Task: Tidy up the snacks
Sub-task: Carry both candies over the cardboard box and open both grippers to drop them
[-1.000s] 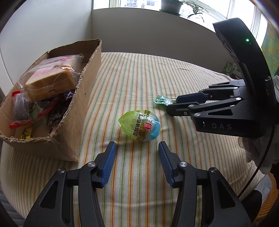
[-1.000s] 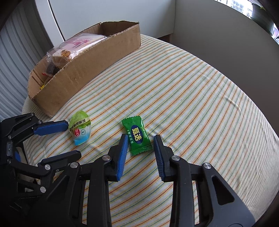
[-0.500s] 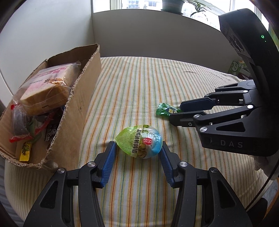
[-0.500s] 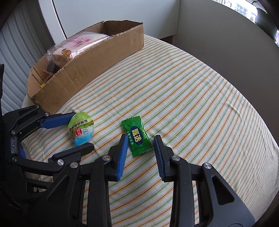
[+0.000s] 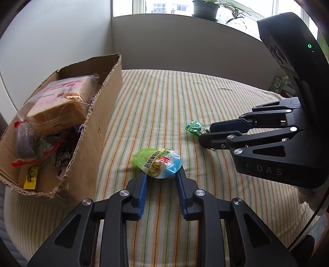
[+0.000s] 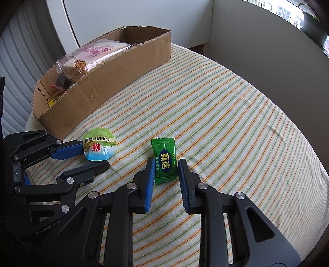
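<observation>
While box (image 5: 98, 131) holds bread pkg (image 5: 59, 102) + sweets | L jaws grip egg pouch (image 5: 157, 163) | R jaws apart

Background stuff: the whole surface is covered in a striped cloth (image 5: 164, 98), cream with thin green and orange lines, a bit wrinkled toward the far right. Behind it there's a plain low white wall (image 5: 185, 45), and up on the ledge sits a potted plant (image 5: 206, 9) by the window (image 5: 162, 6). Over on the other side there's a ribbed white panel (image 6: 22, 67).
</observation>
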The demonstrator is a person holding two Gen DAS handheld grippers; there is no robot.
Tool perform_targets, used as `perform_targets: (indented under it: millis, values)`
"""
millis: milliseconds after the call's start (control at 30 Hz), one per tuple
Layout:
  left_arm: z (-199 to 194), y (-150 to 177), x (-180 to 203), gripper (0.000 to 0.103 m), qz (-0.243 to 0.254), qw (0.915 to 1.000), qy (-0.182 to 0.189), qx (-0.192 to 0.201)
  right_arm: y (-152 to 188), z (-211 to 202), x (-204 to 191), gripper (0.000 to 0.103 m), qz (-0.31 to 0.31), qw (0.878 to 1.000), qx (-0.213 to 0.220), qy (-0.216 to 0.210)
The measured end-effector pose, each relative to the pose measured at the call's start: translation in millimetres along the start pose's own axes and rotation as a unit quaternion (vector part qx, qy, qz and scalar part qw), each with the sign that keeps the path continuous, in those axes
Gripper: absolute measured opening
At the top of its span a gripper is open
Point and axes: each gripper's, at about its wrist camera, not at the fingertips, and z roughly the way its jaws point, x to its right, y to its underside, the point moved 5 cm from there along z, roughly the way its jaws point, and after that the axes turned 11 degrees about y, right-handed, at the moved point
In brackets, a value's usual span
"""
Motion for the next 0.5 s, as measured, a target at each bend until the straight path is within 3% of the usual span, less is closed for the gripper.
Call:
perform_targets:
  millis: [500]
  values:
    - [-17,3,-2,0.024,-0.006,0.9997,0.011,0.019,5,-24,6,0.023,0.02,1.0,0.015,0.003]
